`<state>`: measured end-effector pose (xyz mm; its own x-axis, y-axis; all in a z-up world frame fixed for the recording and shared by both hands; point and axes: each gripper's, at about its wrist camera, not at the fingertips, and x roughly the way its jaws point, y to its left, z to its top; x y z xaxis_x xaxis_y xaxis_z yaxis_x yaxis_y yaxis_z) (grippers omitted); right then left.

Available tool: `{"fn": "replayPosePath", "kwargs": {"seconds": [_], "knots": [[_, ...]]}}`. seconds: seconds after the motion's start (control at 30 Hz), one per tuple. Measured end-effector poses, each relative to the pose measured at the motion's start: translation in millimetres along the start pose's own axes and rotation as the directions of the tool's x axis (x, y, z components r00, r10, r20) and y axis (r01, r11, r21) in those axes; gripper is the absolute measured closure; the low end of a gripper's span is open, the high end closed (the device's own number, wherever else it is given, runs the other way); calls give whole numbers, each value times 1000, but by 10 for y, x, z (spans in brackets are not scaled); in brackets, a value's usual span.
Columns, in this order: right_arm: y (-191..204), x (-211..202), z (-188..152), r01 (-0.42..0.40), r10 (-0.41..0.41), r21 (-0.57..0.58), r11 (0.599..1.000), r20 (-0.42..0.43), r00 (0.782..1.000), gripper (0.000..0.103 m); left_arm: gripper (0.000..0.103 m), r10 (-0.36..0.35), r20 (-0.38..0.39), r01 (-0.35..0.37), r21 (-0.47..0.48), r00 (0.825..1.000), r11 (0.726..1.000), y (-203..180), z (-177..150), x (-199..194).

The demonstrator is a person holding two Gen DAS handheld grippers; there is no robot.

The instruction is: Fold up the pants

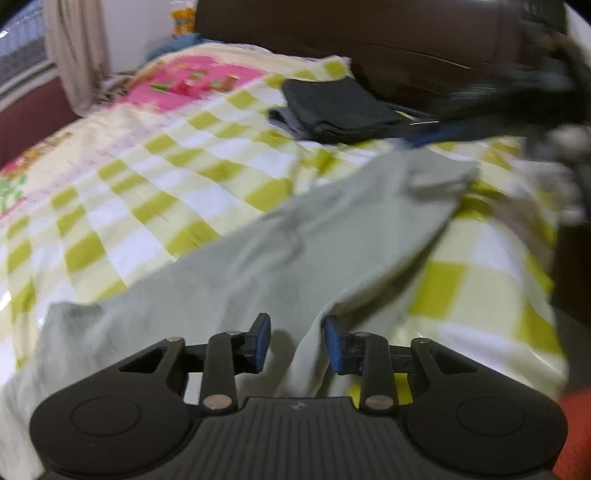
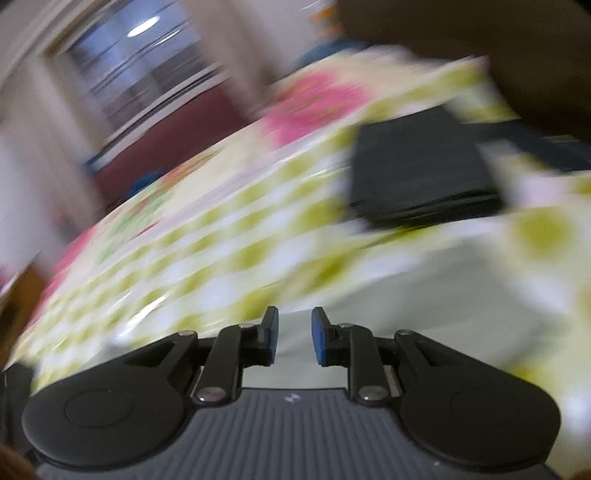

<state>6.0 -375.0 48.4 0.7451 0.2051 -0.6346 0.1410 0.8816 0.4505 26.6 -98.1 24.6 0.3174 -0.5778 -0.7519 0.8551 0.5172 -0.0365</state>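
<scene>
Pale grey-green pants [image 1: 280,251] lie stretched across the checked bedspread [image 1: 155,177], running from near left to far right. My left gripper [image 1: 297,341] is open just above the near part of the pants, with a raised fold of the fabric between its jaws. My right gripper [image 2: 294,334] is open and empty over the pale pants fabric [image 2: 406,302]; this view is heavily blurred. The right gripper also shows as a dark blur at the upper right of the left wrist view [image 1: 517,99].
A stack of folded dark clothes [image 1: 336,110] lies at the far side of the bed, also in the right wrist view [image 2: 417,173]. A dark brown headboard [image 1: 369,33] stands behind it. A curtain [image 1: 74,51] and window are at the far left.
</scene>
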Motion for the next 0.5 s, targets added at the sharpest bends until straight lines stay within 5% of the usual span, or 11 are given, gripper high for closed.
{"fn": "replayPosePath", "kwargs": {"seconds": [0.13, 0.23, 0.27, 0.4, 0.5], "knots": [[382, 713, -73, -112, 93, -109, 988, -164, 982, 83, 52, -143, -75, 140, -42, 987, 989, -10, -185, 10], [305, 1101, -109, 24, -48, -106, 994, -229, 972, 85, 51, -177, -124, 171, -53, 976, 984, -32, -314, 119], [246, 1146, -99, 46, -65, -88, 995, -231, 971, 91, 51, -184, -116, 176, -80, 976, 981, -10, -347, 137], [336, 916, -2, 71, -92, -131, 989, -160, 983, 81, 51, -220, -81, 204, -167, 972, 965, 81, -392, 107], [596, 854, 107, -46, 18, -187, 981, -151, 988, 81, 51, -162, -22, 157, -150, 987, 976, 155, -375, -85]]}}
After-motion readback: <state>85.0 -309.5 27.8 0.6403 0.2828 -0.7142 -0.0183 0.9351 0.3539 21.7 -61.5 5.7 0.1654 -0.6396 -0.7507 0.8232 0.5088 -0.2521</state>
